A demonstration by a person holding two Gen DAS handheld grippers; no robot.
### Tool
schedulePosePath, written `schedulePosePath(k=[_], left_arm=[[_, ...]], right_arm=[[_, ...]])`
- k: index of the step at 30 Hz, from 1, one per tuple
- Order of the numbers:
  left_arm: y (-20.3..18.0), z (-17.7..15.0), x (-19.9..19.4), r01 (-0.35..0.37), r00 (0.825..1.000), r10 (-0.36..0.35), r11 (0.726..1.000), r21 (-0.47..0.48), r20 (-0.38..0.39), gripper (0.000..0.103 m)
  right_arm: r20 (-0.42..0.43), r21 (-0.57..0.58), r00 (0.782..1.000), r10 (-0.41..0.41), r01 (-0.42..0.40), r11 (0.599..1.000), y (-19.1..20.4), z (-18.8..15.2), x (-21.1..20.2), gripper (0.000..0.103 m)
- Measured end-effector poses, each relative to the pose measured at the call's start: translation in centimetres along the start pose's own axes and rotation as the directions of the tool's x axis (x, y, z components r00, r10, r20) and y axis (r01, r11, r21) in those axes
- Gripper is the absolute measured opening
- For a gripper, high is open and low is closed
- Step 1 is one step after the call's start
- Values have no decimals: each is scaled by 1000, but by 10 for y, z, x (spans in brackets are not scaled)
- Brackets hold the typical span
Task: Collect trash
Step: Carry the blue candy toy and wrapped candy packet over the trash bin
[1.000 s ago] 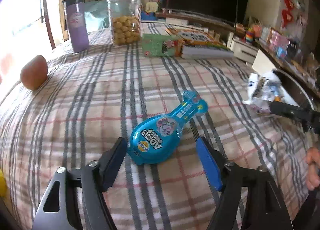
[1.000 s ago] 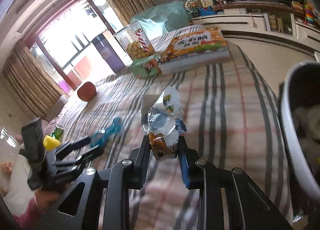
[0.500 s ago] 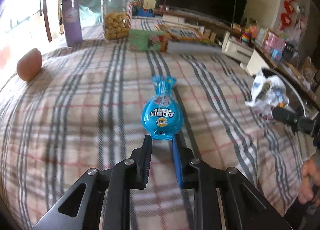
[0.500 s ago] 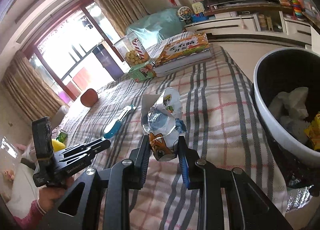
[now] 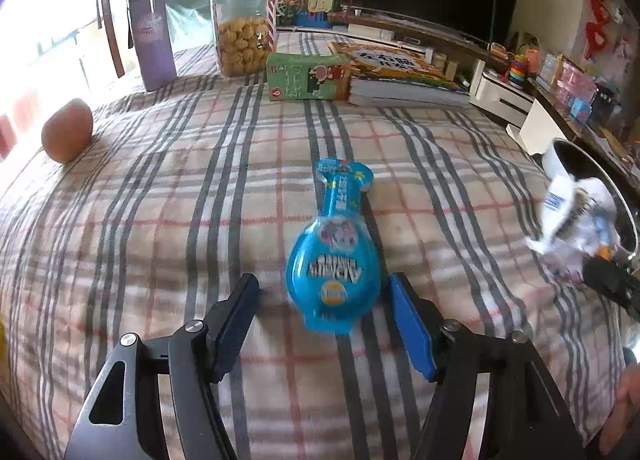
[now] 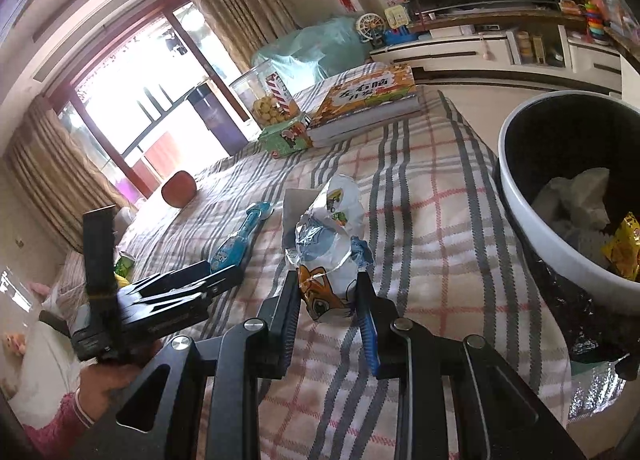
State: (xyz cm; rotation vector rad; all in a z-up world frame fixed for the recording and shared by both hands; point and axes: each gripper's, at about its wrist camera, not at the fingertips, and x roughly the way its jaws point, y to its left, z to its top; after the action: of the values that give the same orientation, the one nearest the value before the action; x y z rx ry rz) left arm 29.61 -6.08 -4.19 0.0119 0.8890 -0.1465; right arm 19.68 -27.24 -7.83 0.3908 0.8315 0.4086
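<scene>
A blue bottle-shaped snack package (image 5: pixel 335 260) lies on the plaid tablecloth (image 5: pixel 180 199), blurred by motion. My left gripper (image 5: pixel 324 300) is open, its fingers on either side of the package's wide end, not touching it. The package also shows in the right wrist view (image 6: pixel 236 238), with the left gripper (image 6: pixel 216 276) behind it. My right gripper (image 6: pixel 328 300) is shut on a crumpled white and silver wrapper (image 6: pixel 326 244), held above the table beside the trash bin (image 6: pixel 516 195). The wrapper also shows in the left wrist view (image 5: pixel 572 219), in front of the bin (image 5: pixel 560 159).
The bin holds tissues and a yellow wrapper (image 6: pixel 624 248). At the table's far end stand a cookie jar (image 5: pixel 244 39), a purple cup (image 5: pixel 152 47), a green box (image 5: pixel 308 77) and books (image 5: pixel 400 75). A brown round object (image 5: pixel 67 131) sits at the left edge.
My left gripper, shut on the blue package half a second ago, has opened, and the package lies loose between its fingers. My right gripper has moved the wrapper nearer the bin.
</scene>
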Motion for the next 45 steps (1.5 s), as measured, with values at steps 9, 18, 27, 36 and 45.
schedulePosePath(k=[9,18,27,36,45], left_arm=[[-7,-6,-15,55,997,-55,998,-9,46,44],[-39,-19,-45,157,986,-157,988,15,55,44],[-74,-20,-59,198,977,-203,976,90,57,44],[-106,-13,-65,222,970,-234,963,154,67,44],[-129,-6,-66,237,964,-255,951,198,73,44]], right_arm=[[26,12,1000,-7,7,1000,-3,-4,-15,28],[51,5,998,-32,32,999,-8,-2,-41,28],[102,23,993,-60,58,998,-24,-1,-72,28],[134,45,987,-88,82,996,-39,-1,-91,28],[162,79,980,-116,104,991,-57,0,-108,28]])
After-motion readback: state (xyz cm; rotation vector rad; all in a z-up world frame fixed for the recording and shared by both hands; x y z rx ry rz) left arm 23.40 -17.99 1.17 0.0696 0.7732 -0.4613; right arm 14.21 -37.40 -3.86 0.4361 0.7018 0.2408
